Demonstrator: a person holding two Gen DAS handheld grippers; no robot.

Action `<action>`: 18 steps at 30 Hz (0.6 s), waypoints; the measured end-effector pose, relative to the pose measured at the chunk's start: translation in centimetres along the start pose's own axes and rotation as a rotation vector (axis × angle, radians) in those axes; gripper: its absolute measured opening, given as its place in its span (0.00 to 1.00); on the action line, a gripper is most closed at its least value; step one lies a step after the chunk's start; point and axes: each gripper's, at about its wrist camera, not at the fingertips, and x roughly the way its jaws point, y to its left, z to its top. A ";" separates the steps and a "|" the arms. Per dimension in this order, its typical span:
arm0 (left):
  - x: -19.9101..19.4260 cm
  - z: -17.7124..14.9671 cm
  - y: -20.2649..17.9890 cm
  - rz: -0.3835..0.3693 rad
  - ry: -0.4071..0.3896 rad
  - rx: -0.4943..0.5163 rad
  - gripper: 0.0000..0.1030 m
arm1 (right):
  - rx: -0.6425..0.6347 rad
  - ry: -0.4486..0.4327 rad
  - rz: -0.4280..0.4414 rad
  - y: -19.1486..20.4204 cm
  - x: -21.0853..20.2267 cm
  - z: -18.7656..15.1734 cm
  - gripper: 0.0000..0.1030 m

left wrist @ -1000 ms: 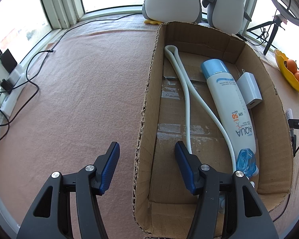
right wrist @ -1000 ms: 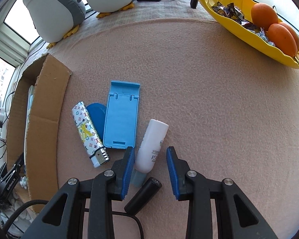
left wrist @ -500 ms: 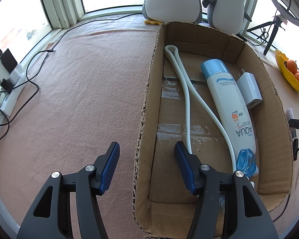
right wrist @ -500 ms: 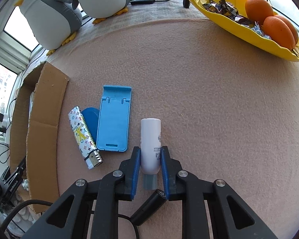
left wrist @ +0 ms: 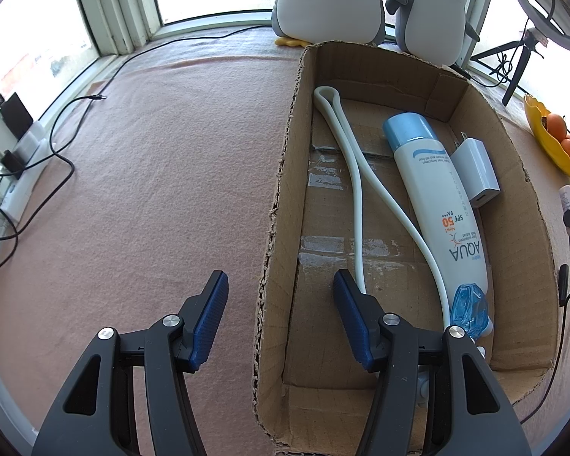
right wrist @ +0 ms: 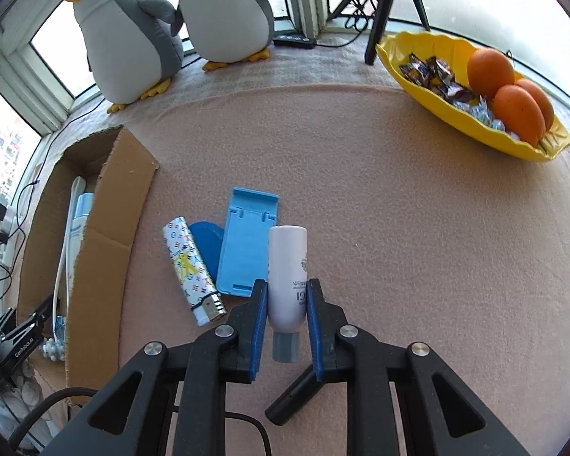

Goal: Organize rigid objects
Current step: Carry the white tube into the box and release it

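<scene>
My right gripper (right wrist: 286,296) is shut on a small white bottle (right wrist: 288,266) with a grey cap and holds it above the pink cloth. Below it lie a blue phone stand (right wrist: 247,250), a patterned lighter (right wrist: 192,269) and a dark blue disc (right wrist: 207,241). My left gripper (left wrist: 279,296) is open and empty, straddling the left wall of the cardboard box (left wrist: 277,205). Inside the box lie a sunscreen bottle (left wrist: 437,190), a white looped cord (left wrist: 355,174), a white charger (left wrist: 475,173) and a small blue item (left wrist: 469,307).
Two plush penguins (right wrist: 133,38) stand at the back by the window. A yellow dish (right wrist: 452,114) with oranges and sweets sits at the right. A black tripod (right wrist: 383,7) stands behind it. Cables and a power strip (left wrist: 15,148) lie at the far left.
My right gripper has closed on the white bottle and lifted it off the cloth, tilting the view up. The left gripper has not moved.
</scene>
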 end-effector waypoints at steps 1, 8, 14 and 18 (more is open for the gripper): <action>0.0 0.0 0.0 0.000 0.000 0.000 0.56 | -0.017 -0.012 0.002 0.6 -0.5 0.2 0.18; 0.0 0.0 0.0 -0.002 0.001 0.000 0.56 | -0.117 -0.076 0.058 5.2 -3.3 1.2 0.18; 0.0 0.0 0.0 -0.002 0.001 -0.001 0.56 | -0.200 -0.090 0.128 9.3 -4.7 1.0 0.18; 0.0 0.0 0.0 -0.002 0.001 -0.001 0.56 | -0.249 -0.081 0.177 11.9 -5.0 0.4 0.18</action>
